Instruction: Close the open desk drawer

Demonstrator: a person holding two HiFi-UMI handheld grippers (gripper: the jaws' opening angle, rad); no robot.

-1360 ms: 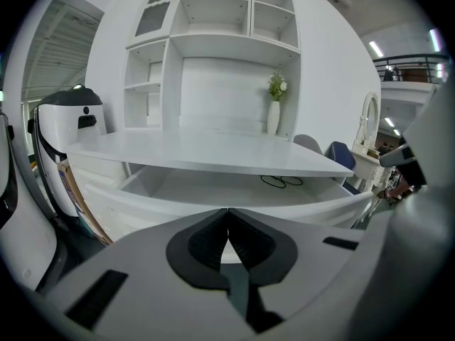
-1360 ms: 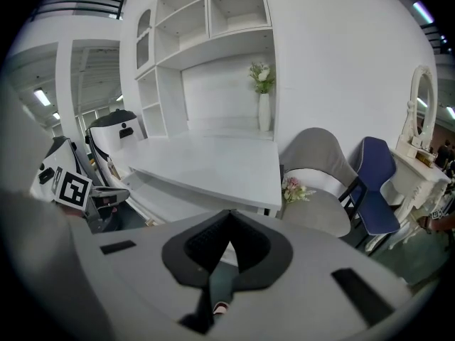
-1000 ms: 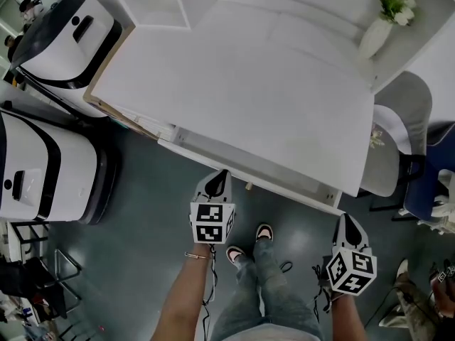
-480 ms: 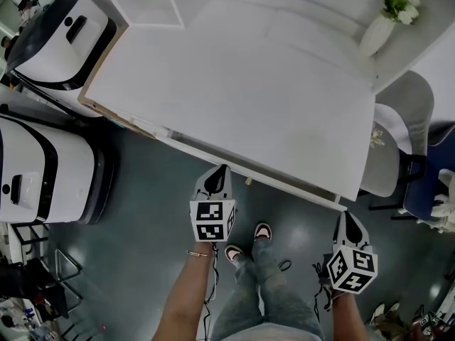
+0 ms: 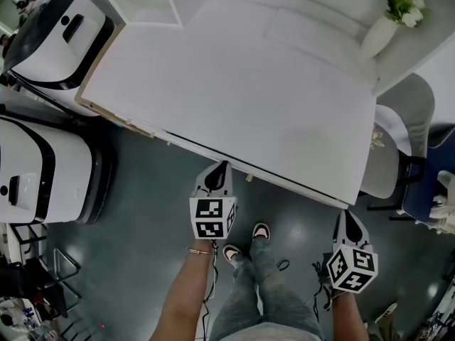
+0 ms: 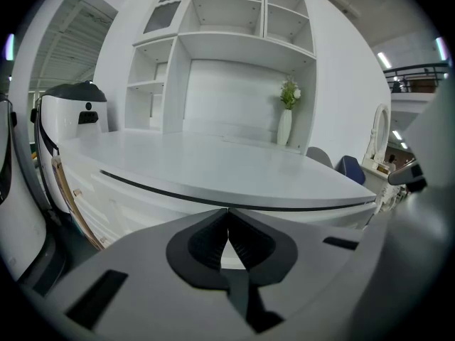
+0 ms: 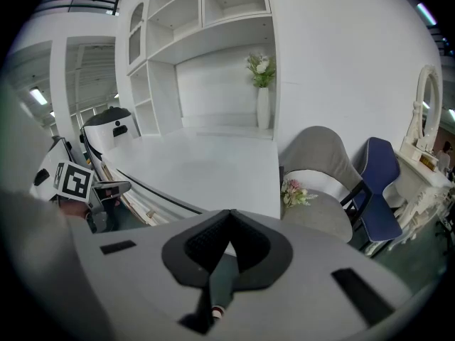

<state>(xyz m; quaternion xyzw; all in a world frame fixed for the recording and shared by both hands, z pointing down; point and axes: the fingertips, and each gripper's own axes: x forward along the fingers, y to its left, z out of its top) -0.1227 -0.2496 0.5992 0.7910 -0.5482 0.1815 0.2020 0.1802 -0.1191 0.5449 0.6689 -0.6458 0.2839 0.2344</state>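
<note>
Near: person's legs and shoes (image 5: pixel 262 231) on dark floor (image 5: pixel 142 212), a forearm running up to each gripper.

Left gripper (image 5: pixel 221 165): jaws closed tip to tip, nothing between them. In the left gripper view the pointed tip (image 6: pixel 227 212) sits up against the white drawer (image 6: pixel 135 204) front, just under the desk top (firm contact can't be confirmed).

Right gripper (image 5: pixel 346 217): jaws closed on nothing. It hangs over the floor, near the desk's near right corner, apart from the desk. Its own view (image 7: pixel 229 213) looks past that corner.

Drawer (image 5: pixel 284 185): only a thin white strip shows below the near edge of the desk (image 5: pixel 242 91). Almost flush. Long axis runs along that edge, far-left to near-right; front faces the person.

Left: two white-and-black machines (image 5: pixel 43 169).

Right: grey chair (image 5: pixel 402 119), blue chair (image 5: pixel 426 183) beyond it.

Far: white shelving (image 5: pixel 153 2); white vase (image 5: pixel 375 38) with flowers at the far right.
</note>
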